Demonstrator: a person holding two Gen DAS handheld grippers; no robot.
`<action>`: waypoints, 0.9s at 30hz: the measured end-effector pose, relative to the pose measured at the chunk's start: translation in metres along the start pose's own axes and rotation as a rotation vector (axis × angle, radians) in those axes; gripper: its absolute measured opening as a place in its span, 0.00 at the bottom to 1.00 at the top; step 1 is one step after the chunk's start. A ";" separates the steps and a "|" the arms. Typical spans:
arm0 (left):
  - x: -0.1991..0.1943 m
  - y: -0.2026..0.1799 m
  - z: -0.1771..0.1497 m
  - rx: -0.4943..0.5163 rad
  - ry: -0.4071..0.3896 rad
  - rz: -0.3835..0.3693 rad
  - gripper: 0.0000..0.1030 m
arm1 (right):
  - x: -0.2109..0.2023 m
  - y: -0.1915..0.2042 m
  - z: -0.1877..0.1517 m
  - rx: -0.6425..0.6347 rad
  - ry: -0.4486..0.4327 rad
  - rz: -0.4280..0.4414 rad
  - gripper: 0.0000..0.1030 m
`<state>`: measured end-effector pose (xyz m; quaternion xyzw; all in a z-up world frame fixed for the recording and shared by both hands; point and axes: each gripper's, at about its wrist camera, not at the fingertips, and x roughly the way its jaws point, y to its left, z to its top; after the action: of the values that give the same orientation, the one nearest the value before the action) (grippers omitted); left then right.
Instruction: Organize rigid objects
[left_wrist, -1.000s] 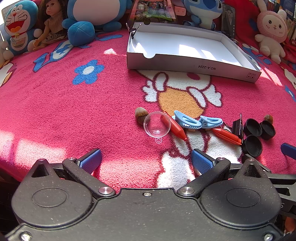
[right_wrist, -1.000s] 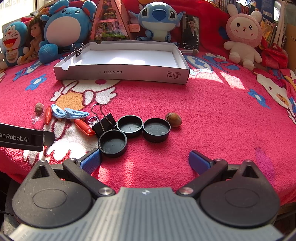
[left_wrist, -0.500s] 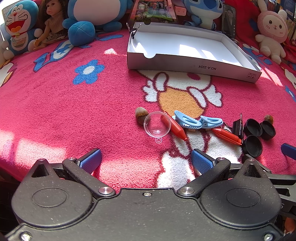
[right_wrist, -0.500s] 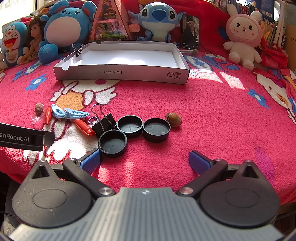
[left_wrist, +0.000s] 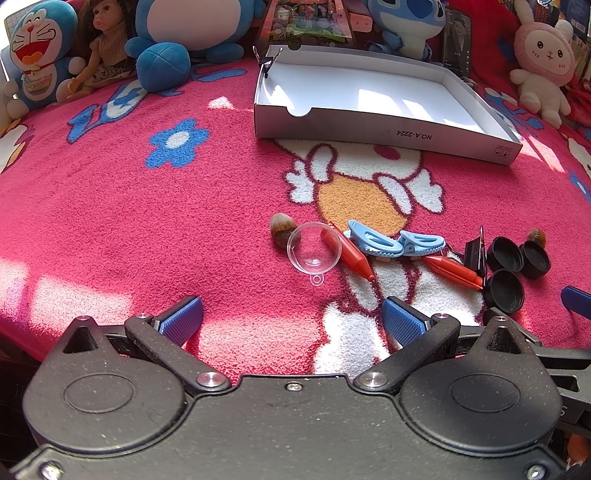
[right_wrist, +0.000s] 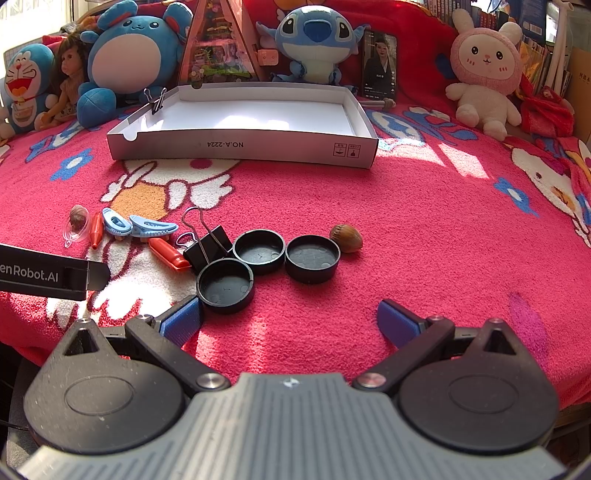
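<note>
Both grippers' jaws, left gripper (left_wrist: 291, 317) and right gripper (right_wrist: 290, 319), are gaping wide and gripping nothing, while the black caps (right_wrist: 312, 258), clips (left_wrist: 373, 242) and acorn (right_wrist: 346, 238) are lying on the red blanket (right_wrist: 424, 229) before the white box (right_wrist: 243, 147).

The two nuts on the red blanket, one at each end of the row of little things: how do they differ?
The brown hazelnut by the black round caps lies bare on the red fleece blanket, close beside the right-hand black cap. The brown nut at the left end sits partly behind a clear plastic half-dome and looks darker. Both are small, brown, capped nuts lying outside the white cardboard tray.
</note>
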<state>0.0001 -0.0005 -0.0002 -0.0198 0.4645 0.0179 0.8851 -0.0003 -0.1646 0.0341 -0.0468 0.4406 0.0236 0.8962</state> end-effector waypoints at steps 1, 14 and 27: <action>0.000 0.000 0.000 0.000 0.001 0.000 1.00 | 0.000 0.000 0.000 0.001 -0.001 0.000 1.00; 0.001 0.003 0.002 0.009 0.006 -0.013 1.00 | -0.001 -0.005 -0.004 0.015 -0.032 0.004 1.00; -0.002 0.005 -0.005 0.026 -0.034 -0.027 1.00 | -0.004 -0.007 -0.009 0.001 -0.080 0.038 1.00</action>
<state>-0.0057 0.0041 -0.0015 -0.0142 0.4493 0.0004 0.8933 -0.0093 -0.1725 0.0325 -0.0369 0.4053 0.0425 0.9124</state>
